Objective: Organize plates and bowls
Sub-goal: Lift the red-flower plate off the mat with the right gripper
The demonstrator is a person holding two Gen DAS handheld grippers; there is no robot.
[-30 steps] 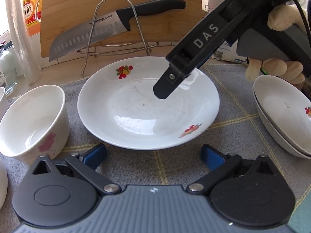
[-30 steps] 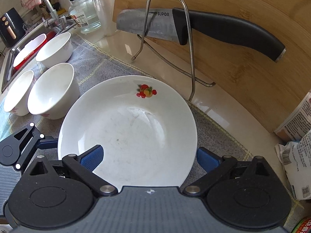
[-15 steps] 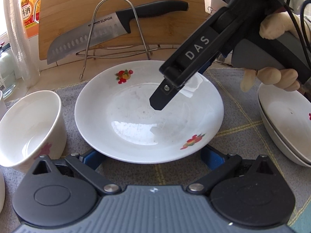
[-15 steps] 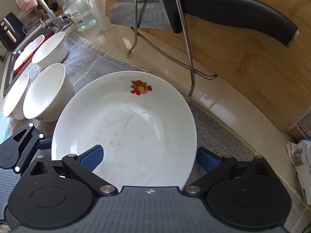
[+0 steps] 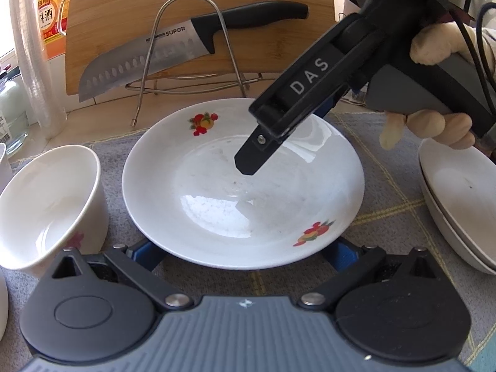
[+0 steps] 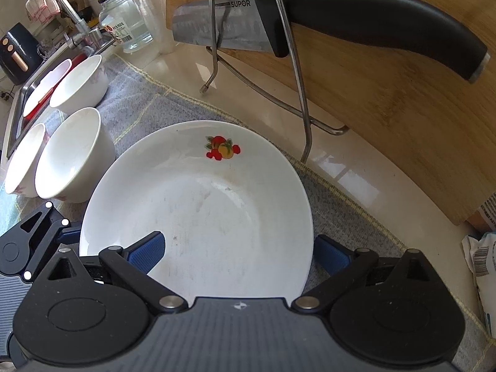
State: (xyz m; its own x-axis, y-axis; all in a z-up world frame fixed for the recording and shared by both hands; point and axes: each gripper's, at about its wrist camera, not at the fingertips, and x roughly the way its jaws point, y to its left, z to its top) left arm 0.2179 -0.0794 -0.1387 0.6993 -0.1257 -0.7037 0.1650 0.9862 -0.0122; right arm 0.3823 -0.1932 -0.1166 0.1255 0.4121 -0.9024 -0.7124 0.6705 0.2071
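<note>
A white plate (image 5: 217, 192) with fruit prints lies on the grey mat (image 5: 387, 217). My left gripper (image 5: 245, 254) is open at the plate's near rim, and both blue fingertips are partly hidden under that rim. My right gripper (image 6: 238, 252) is open and straddles the plate's (image 6: 198, 204) right rim. Its left pad (image 6: 145, 251) is over the inside and its right pad (image 6: 331, 254) is outside the rim. From the left wrist view, one black finger (image 5: 294, 93) of the right gripper slants down over the plate's middle. A white bowl (image 5: 46, 207) stands left of the plate.
Stacked shallow white dishes (image 5: 458, 204) sit at the right. Three more white bowls (image 6: 71, 155) stand toward the sink (image 6: 18, 102). Behind the plate are a wire rack (image 5: 189, 49), a knife (image 5: 192, 46) and a wooden cutting board (image 6: 387, 99). A hand (image 5: 434, 124) holds the right gripper.
Both grippers have moved in on the plate. The left fingertips have slid under its near rim. The right gripper has reached further over the plate. Both are still open.
</note>
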